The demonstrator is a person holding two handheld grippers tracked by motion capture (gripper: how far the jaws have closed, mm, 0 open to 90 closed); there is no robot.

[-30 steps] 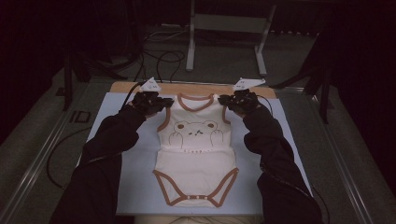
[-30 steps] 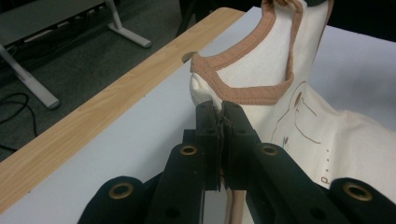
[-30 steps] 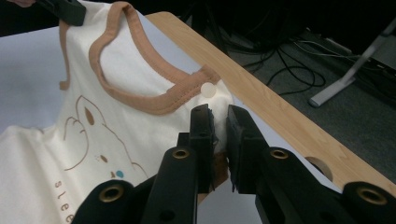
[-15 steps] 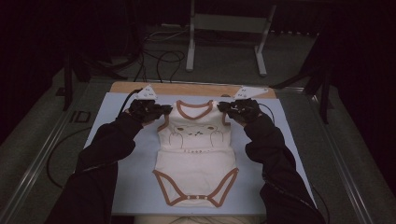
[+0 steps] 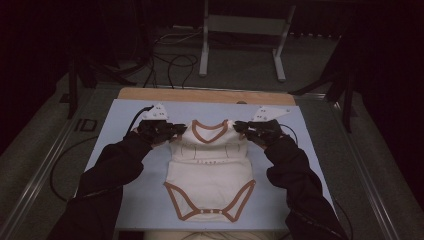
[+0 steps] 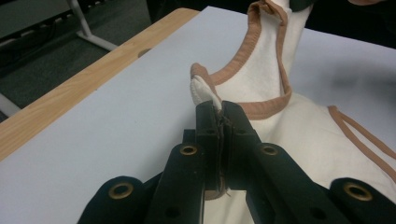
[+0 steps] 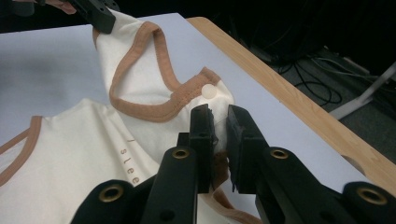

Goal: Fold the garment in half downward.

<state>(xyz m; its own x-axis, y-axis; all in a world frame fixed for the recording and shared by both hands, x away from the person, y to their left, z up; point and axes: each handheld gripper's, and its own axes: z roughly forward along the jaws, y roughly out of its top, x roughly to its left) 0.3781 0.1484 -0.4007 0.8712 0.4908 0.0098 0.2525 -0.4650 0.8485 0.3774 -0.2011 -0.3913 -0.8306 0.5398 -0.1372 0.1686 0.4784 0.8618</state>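
Now the cream baby bodysuit (image 5: 209,170) lies on the pale blue table (image 5: 125,110), its top being folded toward the person. Left gripper (image 5: 176,131) and right gripper (image 5: 242,127) each pinch one shoulder, jaws almost closed. Next, I think: lay it down evenly.

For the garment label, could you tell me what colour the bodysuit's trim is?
Light brown trim on the cream baby bodysuit, clearest in the left gripper view.
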